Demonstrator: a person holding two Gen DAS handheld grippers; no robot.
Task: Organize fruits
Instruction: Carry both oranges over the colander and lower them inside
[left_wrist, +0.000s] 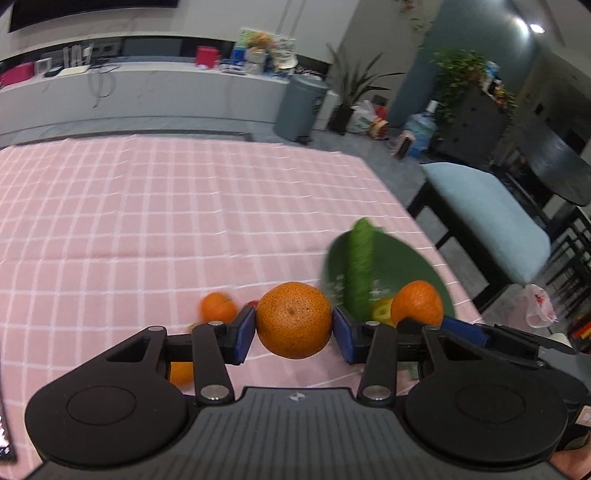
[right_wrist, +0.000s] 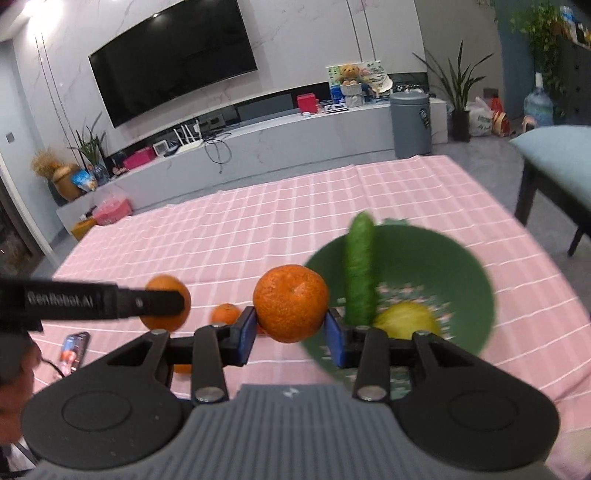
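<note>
The cucumber (right_wrist: 359, 271) stands tilted in the green bowl (right_wrist: 465, 273), long axis running 6 to 12 o'clock, tip past the far rim; beside it at 4 o'clock lies a yellow fruit (right_wrist: 406, 319); the right gripper (right_wrist: 290, 334) reaches level over the pink checked cloth (right_wrist: 258, 229), blue pads clamped on a dimpled orange (right_wrist: 290, 302) at the bowl's 9 o'clock edge; the left gripper (left_wrist: 294, 330) likewise pinches its own orange (left_wrist: 294, 319); a smaller mandarin (right_wrist: 225, 314) sits on the cloth at 9 o'clock.
</note>
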